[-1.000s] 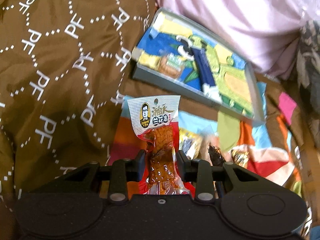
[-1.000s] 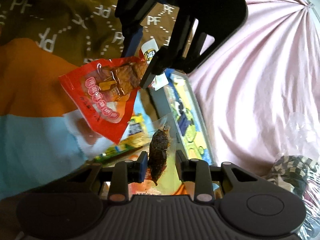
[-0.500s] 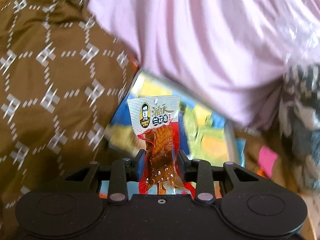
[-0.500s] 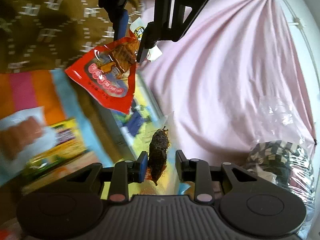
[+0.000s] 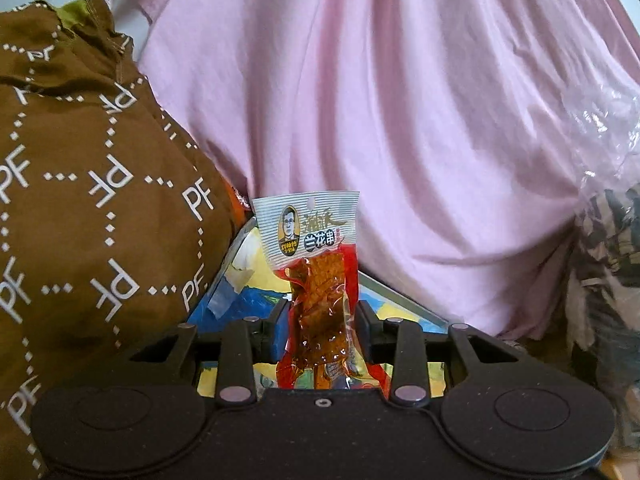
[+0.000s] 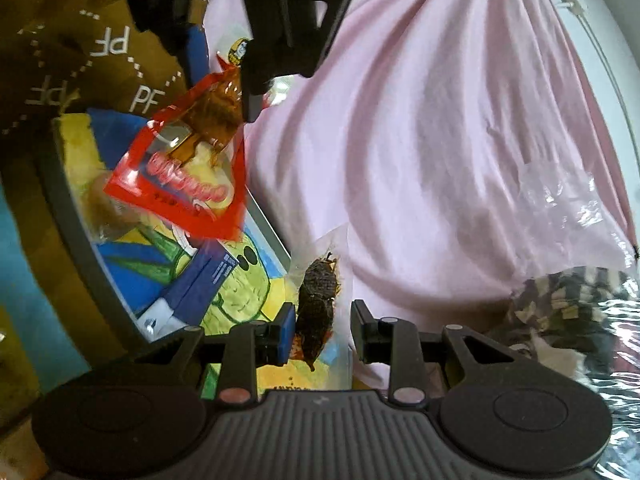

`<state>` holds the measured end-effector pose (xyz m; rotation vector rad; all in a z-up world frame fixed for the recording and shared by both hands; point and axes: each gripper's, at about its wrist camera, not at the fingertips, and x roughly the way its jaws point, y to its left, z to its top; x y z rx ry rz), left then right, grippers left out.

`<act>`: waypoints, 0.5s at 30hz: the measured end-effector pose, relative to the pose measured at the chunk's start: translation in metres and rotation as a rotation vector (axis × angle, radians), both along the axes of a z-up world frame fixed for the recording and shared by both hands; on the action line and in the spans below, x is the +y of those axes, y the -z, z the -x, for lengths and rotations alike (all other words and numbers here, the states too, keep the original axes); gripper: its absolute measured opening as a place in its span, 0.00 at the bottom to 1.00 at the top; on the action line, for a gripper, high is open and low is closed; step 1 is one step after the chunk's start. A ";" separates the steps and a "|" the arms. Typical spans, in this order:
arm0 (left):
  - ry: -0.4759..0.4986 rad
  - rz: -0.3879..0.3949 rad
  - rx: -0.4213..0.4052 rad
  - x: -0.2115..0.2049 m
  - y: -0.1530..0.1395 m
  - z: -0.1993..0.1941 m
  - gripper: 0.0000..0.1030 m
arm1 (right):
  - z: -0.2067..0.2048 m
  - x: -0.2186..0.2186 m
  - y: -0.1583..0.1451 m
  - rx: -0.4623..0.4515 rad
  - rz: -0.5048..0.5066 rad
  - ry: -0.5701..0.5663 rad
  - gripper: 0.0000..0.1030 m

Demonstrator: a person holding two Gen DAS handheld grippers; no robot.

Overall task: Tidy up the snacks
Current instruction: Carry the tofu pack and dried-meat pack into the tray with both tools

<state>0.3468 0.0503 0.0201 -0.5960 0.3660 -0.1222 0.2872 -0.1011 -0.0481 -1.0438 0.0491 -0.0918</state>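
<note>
Left wrist view: a red-and-white snack packet (image 5: 316,280) of brown pieces in reddish sauce is standing upright between the fingers of the left claw (image 5: 322,316), which is clamping it at its lower half; the white header with printed characters is pointing up, above the fingers. Behind and below the packet, a shallow grey-rimmed tray (image 5: 404,300) with a bright yellow, blue and green drawing on its floor is lying against a brown cloth printed with "PF" (image 5: 100,200) on the left and a pink cloth (image 5: 420,120) behind. Crinkled clear plastic (image 5: 600,128) is showing at the right edge, over a dark patterned fabric.

Right wrist view: a clear packet holding a dark brown snack piece (image 6: 318,308) is sitting between the fingers of the right claw (image 6: 322,330), which is closed on it; the dark piece is lying against the left, blue pad (image 6: 286,334), and the packet's clear film is reaching toward the right finger. The same tray (image 6: 80,240) is lying left of and beyond this claw, with a blue and white item (image 6: 192,292) resting on its drawing. The left claw (image 6: 224,68) is appearing at the top of this view, gripping the red packet (image 6: 188,172), which is hanging tilted above the tray. The pink cloth (image 6: 440,140) is filling the right half; the brown cloth (image 6: 100,60) is at upper left.
</note>
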 end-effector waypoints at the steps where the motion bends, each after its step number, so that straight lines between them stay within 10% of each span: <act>1: 0.010 -0.001 0.005 -0.001 0.003 -0.004 0.20 | -0.005 0.000 0.000 0.004 -0.004 0.000 0.32; 15: 0.002 -0.018 0.110 -0.002 0.031 -0.027 0.31 | -0.031 -0.008 0.010 0.146 -0.126 0.032 0.43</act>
